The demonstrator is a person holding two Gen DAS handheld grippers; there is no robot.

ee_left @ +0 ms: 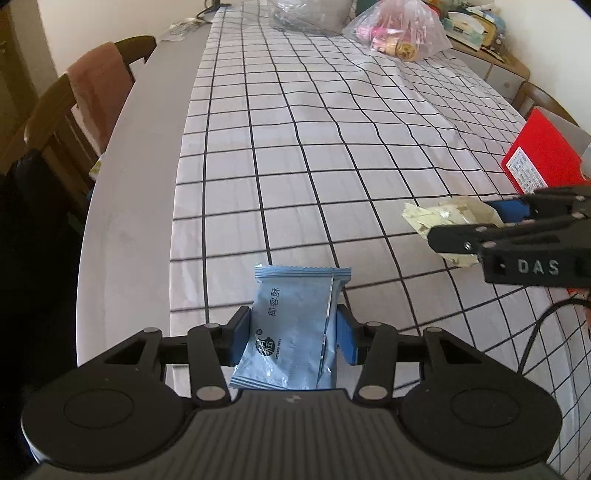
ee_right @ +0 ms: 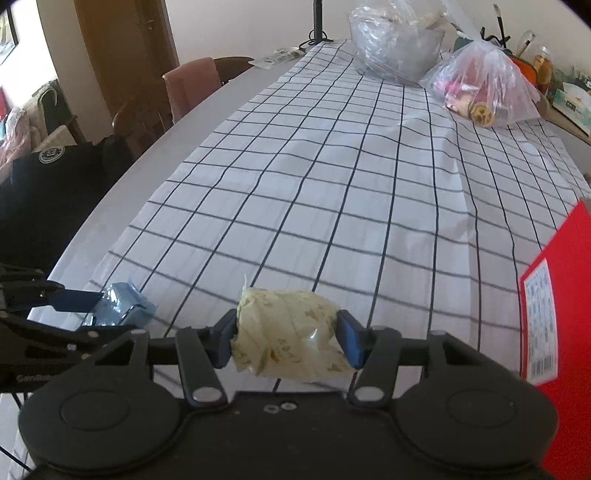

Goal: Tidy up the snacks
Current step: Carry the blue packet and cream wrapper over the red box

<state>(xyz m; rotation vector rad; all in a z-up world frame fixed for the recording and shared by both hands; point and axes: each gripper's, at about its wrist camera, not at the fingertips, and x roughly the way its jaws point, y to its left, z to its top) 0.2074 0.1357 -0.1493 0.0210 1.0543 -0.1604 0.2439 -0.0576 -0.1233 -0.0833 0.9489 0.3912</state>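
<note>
My left gripper is shut on a light blue snack packet, held upright above the near edge of the checked tablecloth. My right gripper is shut on a pale yellow snack packet, also held above the cloth. In the left wrist view the right gripper and yellow packet show at the right. In the right wrist view the left gripper with the blue packet shows at the lower left. A red box stands at the right; it also shows in the right wrist view.
At the far end of the table stand a clear plastic bag of snacks and a clear bag over a bowl. Wooden chairs line the left side, one draped with a pink cloth. A cluttered sideboard is at the far right.
</note>
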